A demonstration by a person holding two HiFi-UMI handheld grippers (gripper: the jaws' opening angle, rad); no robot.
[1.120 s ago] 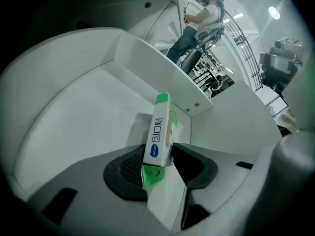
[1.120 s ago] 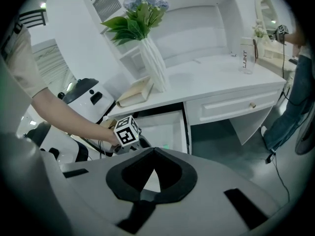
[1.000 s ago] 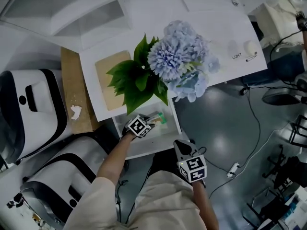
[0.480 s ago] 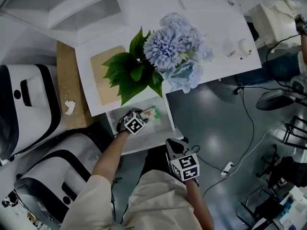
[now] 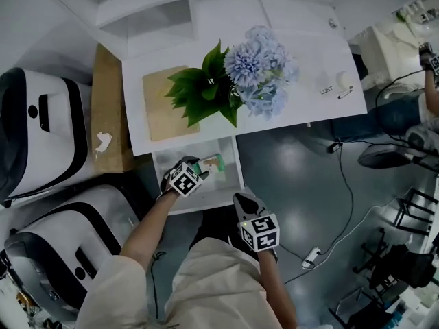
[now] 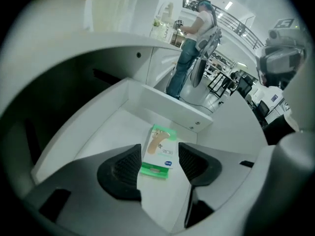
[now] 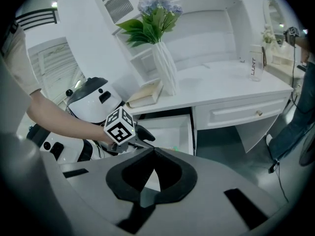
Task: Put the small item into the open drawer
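Observation:
The small item, a green and white packet (image 5: 211, 163) (image 6: 160, 151), lies flat on the floor of the open white drawer (image 5: 223, 192) (image 6: 103, 127) under the desk. My left gripper (image 5: 201, 168) (image 6: 160, 165) hovers inside the drawer, open. The packet sits between its two black pads (image 6: 124, 170) and they do not press on it. My right gripper (image 5: 241, 201) (image 7: 152, 152) stays in front of the drawer, shut and empty, and its view takes in the left gripper's marker cube (image 7: 119, 126).
On the white desk (image 5: 302, 67) stand a vase of blue flowers (image 5: 257, 70), a tan book (image 5: 161, 105) and a small bottle (image 5: 341, 81). White machines (image 5: 41, 142) and a cardboard box (image 5: 106, 115) crowd the left. Cables (image 5: 350, 190) run over the floor at the right.
The head camera has drawn back and shifted. The left gripper remains over the drawer with the packet at its tips; the right gripper has barely moved relative to the drawer.

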